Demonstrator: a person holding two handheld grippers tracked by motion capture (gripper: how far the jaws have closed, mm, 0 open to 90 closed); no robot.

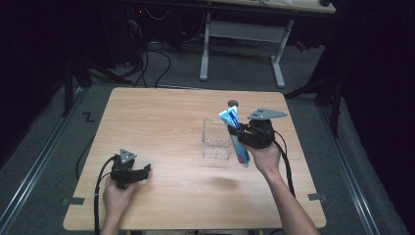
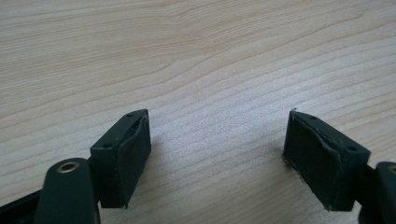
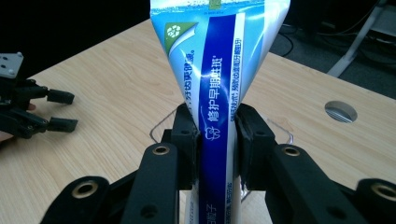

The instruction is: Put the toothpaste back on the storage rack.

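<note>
Black jaws of the right tool [image 3: 215, 135] pinch a blue and white toothpaste tube [image 3: 219, 93] by its middle, so this tool is closed tight on it. The tube stands almost straight up, with its flat wide end at the top and its cap end pointing down. In the high view the right tool [image 1: 243, 133] holds the tube [image 1: 235, 132] right next to a small clear box [image 1: 217, 139], at the side of the box nearest the right hand. The open top of the box sits just to the left of the tube. My guess is that the tube is meant to go into the box, so it would need to move a little left and then down, cap end first.

The left tool [image 2: 217, 154] has its jaws wide apart with nothing between them. It rests low over the bare wood surface [image 1: 161, 127], far from the box, so the right hand is much closer
</note>
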